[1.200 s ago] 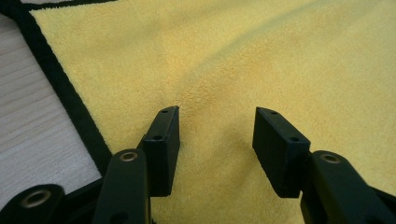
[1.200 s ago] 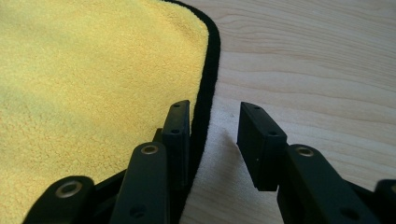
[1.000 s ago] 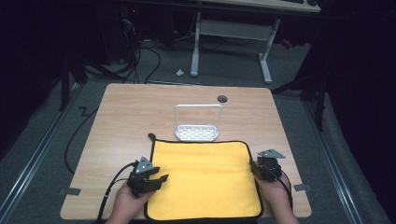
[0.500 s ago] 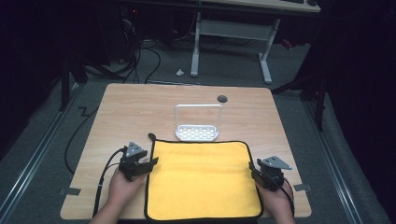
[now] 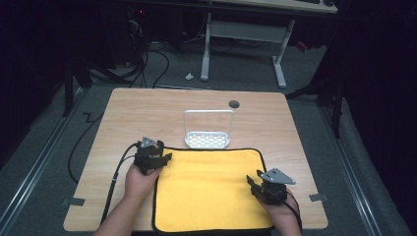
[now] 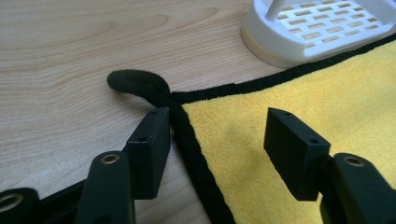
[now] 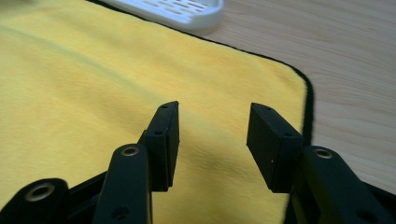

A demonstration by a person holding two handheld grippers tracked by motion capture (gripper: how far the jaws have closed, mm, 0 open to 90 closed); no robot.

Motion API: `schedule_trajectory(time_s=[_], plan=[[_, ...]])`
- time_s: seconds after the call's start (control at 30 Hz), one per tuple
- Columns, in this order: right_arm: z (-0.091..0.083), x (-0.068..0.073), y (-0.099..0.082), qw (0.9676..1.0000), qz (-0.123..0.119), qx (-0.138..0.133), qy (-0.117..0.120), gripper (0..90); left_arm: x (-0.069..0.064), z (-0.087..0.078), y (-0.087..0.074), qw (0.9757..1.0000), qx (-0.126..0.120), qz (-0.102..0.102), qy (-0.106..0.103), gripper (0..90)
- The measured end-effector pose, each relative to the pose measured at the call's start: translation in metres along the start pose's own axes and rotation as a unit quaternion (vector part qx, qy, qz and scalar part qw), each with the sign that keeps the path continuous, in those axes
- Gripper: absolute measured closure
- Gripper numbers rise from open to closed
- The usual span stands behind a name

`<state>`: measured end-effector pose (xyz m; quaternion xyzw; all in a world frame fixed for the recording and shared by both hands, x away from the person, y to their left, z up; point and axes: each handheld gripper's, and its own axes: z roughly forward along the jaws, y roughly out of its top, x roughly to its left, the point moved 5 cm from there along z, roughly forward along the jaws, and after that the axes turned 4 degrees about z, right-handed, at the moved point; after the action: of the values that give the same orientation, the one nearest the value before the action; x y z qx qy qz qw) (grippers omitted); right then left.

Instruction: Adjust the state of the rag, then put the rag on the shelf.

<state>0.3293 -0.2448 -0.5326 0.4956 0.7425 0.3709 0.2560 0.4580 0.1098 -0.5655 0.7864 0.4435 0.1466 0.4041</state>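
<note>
Yellow cloth (image 5: 209, 189) spread flat on the bench (image 5: 147, 110), near edge at the bench's front; left gripper (image 6: 217, 140) wide, just opened, straddling the far left corner by its black loop (image 6: 135, 84); right gripper (image 7: 212, 140) opening, empty, above the right edge.

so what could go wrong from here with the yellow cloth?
1. The left gripper stands open astride the yellow cloth's far corner: closing could catch only the black hanging loop, not the hem.
2. Lifting that edge might drag the white rack touching it.
3. The right gripper, its jaws just opening, hovers inside the edge and may bunch fabric.
</note>
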Motion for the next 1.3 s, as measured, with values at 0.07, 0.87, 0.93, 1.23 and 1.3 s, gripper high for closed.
schedule_trajectory(time_s=[0.07, 0.87, 0.93, 1.23, 1.3], plan=[[0.001, 0.009, 0.002, 0.9999, -0.006, -0.002, 0.011, 53.0, 0.0, 0.0, 0.0, 1.0, -0.001, 0.0, -0.001, 42.6], [0.028, 0.134, 0.015, 0.9857, -0.131, 0.008, 0.105, 43.3, 0.0, -0.004, -0.004, 0.9999, -0.008, -0.008, -0.008, 84.8], [0.032, 0.152, 0.016, 0.9828, -0.145, 0.009, 0.114, 41.5, 0.002, -0.007, -0.004, 0.9993, -0.024, -0.019, -0.021, 84.8], [0.046, 0.206, 0.027, 0.9777, -0.14, 0.015, 0.156, 38.7, 0.004, -0.009, -0.004, 0.9983, -0.039, -0.032, -0.03, 84.8], [0.047, 0.211, 0.026, 0.977, -0.141, 0.017, 0.159, 38.7, 0.004, -0.009, -0.004, 0.9982, -0.04, -0.03, -0.033, 84.8]])
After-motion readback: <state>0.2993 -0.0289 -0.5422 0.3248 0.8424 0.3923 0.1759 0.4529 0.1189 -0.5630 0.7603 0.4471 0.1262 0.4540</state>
